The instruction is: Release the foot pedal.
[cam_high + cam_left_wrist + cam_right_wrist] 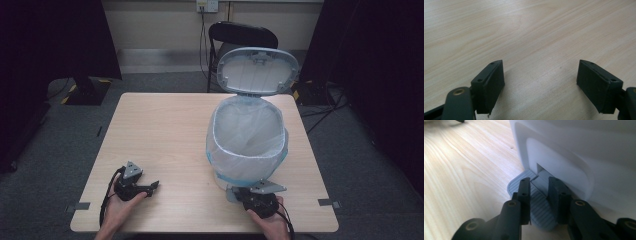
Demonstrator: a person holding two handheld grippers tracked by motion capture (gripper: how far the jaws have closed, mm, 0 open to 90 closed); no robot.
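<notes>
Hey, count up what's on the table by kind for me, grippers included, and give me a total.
Pedal bin with its lid up and a bag liner inside: 1
Handheld grippers: 2, the left gripper near the table's front edge, the right gripper over the bin's foot pedal
Total: 3

A pale wood-grain table top (pixel 165 130) with a smooth, faintly glossy finish is seen. The bin (pixel 579 155) is moulded in smooth white plastic, its pedal (pixel 540 207) in ribbed grey plastic, and it is lined with thin translucent film (pixel 245 135). Matt black plastic forms the jaws.
</notes>
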